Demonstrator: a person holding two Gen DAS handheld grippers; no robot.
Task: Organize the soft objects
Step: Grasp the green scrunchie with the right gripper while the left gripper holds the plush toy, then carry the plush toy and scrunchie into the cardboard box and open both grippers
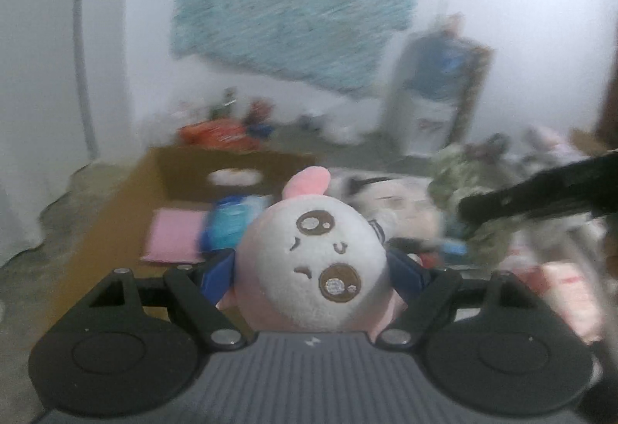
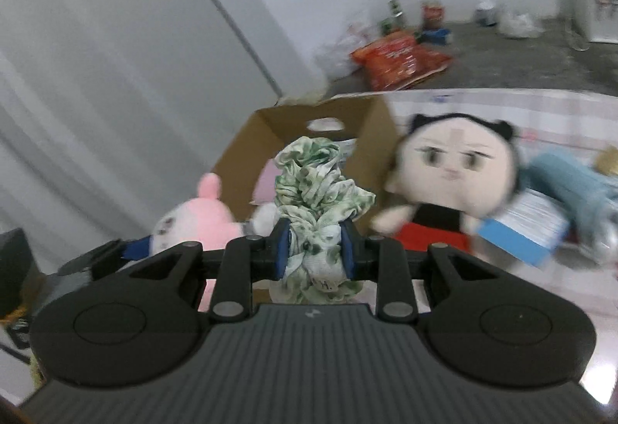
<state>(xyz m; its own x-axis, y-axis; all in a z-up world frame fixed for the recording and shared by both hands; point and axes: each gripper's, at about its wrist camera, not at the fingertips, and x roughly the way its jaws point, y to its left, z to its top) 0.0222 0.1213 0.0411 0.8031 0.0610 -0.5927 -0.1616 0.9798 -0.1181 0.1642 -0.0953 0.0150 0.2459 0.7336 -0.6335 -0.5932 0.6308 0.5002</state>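
My left gripper (image 1: 313, 273) is shut on a pink and white plush toy (image 1: 313, 262), its blue pads pressing both sides of the round face, which is lifted off the surface. My right gripper (image 2: 314, 248) is shut on a crumpled white cloth with green print (image 2: 316, 192), bunched between its blue pads. An open cardboard box (image 2: 376, 138) stands ahead, with a pink item (image 1: 174, 238) and a blue packet (image 1: 231, 223) inside. A doll with black hair and a red skirt (image 2: 452, 169) sits right of the box. The pink plush (image 2: 193, 215) shows in the right wrist view, low left.
A blue towel roll (image 2: 571, 188) and a blue-edged booklet (image 2: 525, 227) lie on the checked cloth at right. Orange snack bags (image 2: 398, 61), cans and a plastic bag sit on the floor by the wall. A white curtain (image 2: 116, 76) hangs at left. A water dispenser (image 1: 436, 92) stands behind.
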